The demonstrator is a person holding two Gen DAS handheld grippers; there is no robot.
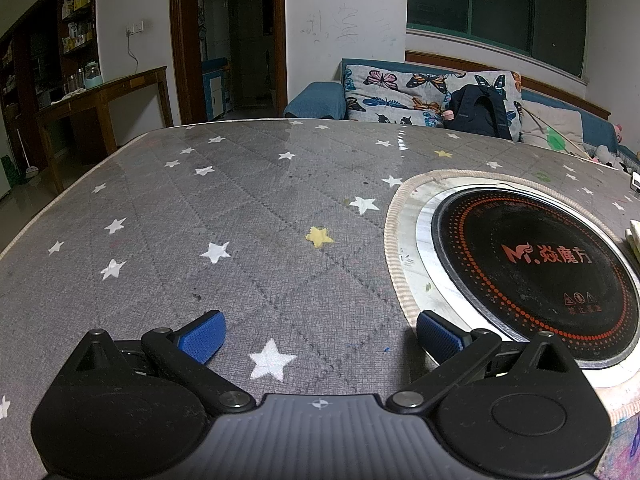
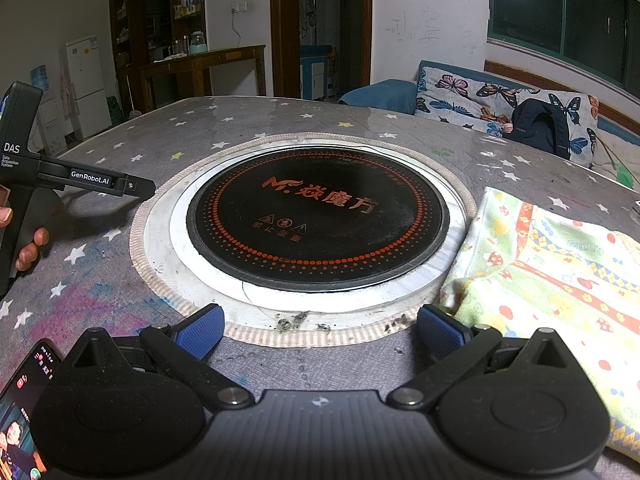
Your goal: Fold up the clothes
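Patterned cloth (image 2: pixel 552 280) right of round cooktop (image 2: pixel 316 216), phone (image 2: pixel 24 408) near-left; jaws of both grippers released, empty.

The patterned cloth (image 2: pixel 552 280) runs off the right wrist view at 3 o'clock, so its full shape stays unknown. The phone (image 2: pixel 24 412) at 8 o'clock is half cropped. The hand (image 2: pixel 28 248) at 9 o'clock shows only fingertips.
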